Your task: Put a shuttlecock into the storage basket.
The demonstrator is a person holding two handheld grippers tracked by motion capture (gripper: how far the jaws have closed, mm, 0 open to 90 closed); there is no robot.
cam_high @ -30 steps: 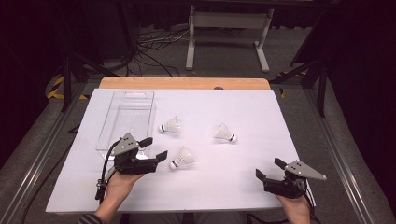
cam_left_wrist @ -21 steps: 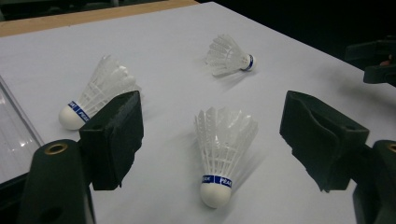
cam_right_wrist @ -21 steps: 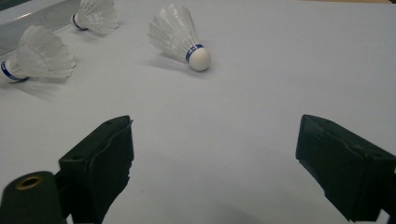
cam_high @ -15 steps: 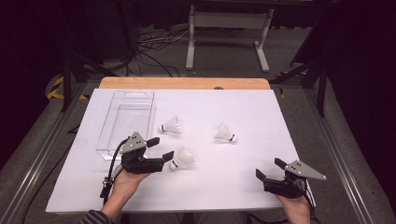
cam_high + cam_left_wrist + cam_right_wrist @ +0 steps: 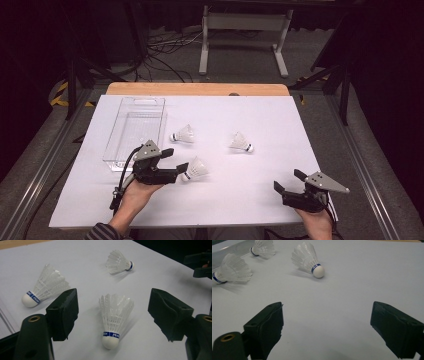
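Three white shuttlecocks with blue bands lie on the white table. The nearest shuttlecock (image 5: 196,168) (image 5: 113,315) lies between the spread jaws of my left gripper (image 5: 177,158) (image 5: 113,303), cork end toward the hand, and neither jaw touches it. A second shuttlecock (image 5: 184,134) (image 5: 45,287) lies farther back beside the tray. The third shuttlecock (image 5: 240,143) (image 5: 118,262) (image 5: 308,260) sits mid-table. My right gripper (image 5: 288,180) (image 5: 327,315) rests open at the front right with only bare table between its jaws.
A clear plastic tray (image 5: 144,100) stands at the back left, just beyond the left hand. The table's wooden back edge (image 5: 200,89) runs behind it. A cable (image 5: 120,187) trails from the left gripper.
My left gripper has moved right and forward until its open jaws stand on either side of the nearest shuttlecock. The right gripper has stayed put.
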